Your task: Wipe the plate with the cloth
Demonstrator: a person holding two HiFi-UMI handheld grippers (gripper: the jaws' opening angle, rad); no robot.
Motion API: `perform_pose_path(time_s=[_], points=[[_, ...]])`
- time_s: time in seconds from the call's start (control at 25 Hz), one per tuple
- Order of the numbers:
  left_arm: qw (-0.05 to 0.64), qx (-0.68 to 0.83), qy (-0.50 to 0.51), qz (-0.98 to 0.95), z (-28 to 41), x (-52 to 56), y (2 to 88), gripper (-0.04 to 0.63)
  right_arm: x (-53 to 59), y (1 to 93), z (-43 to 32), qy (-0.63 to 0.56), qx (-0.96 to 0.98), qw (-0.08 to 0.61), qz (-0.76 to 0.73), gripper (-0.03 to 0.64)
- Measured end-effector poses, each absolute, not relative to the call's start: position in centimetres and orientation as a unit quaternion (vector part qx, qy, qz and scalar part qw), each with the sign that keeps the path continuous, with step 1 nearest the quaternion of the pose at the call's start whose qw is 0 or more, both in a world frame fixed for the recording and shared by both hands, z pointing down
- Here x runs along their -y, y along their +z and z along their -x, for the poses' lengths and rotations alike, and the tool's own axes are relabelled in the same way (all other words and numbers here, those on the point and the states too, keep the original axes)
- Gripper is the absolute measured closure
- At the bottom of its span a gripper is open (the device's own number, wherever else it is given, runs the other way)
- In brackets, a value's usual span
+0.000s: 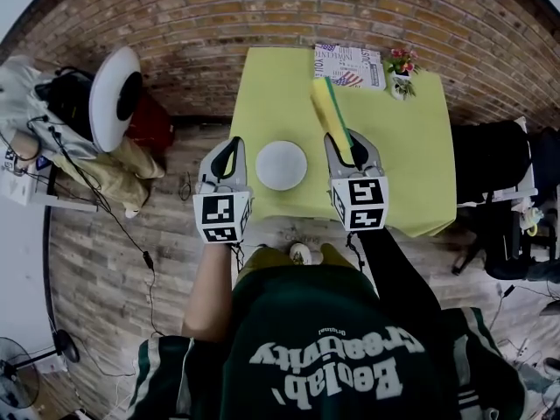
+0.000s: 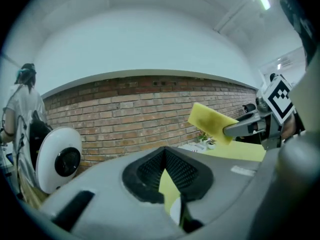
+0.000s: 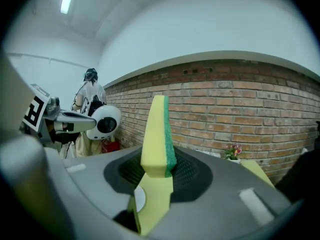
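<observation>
A white plate (image 1: pixel 281 165) lies near the front edge of the yellow-green table (image 1: pixel 271 86). My right gripper (image 1: pixel 350 151) hovers just right of the plate, shut on a yellow sponge with a green face (image 1: pixel 331 112) that sticks up and away from the jaws. In the right gripper view the sponge (image 3: pixel 157 134) stands upright between the jaws of that gripper (image 3: pixel 157 179). My left gripper (image 1: pixel 232 144) hangs at the plate's left, shut with nothing in it. In the left gripper view its jaws (image 2: pixel 167 181) leave only a slit, and the sponge (image 2: pixel 212 121) shows at the right.
A printed paper (image 1: pixel 348 64) and a small flower pot (image 1: pixel 401 73) sit at the table's far right. A white round device (image 1: pixel 118 94) and a person stand left of the table. A black chair (image 1: pixel 490 160) is at the right. Cables run over the wooden floor.
</observation>
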State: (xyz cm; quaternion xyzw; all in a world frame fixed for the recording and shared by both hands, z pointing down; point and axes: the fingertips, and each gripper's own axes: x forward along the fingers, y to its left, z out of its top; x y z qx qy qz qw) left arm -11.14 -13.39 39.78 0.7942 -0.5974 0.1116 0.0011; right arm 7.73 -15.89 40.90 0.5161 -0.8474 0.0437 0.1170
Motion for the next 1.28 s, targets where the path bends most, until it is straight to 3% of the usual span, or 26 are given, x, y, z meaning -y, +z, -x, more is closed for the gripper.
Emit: perform_pose_path(time_s=[0.48,1.28], points=[[-0.039,0.589,0.064,-0.805,10.8,12.4,33.1,0.592,14.4,36.2,-7.6,0.004,0.855,0.080,-0.512,0.488],[-0.039,0.584,0.064,-0.809,9.8,12.8,33.2,0.591,14.5,35.6,-8.0,0.001,0.852,0.067,-0.519,0.486]])
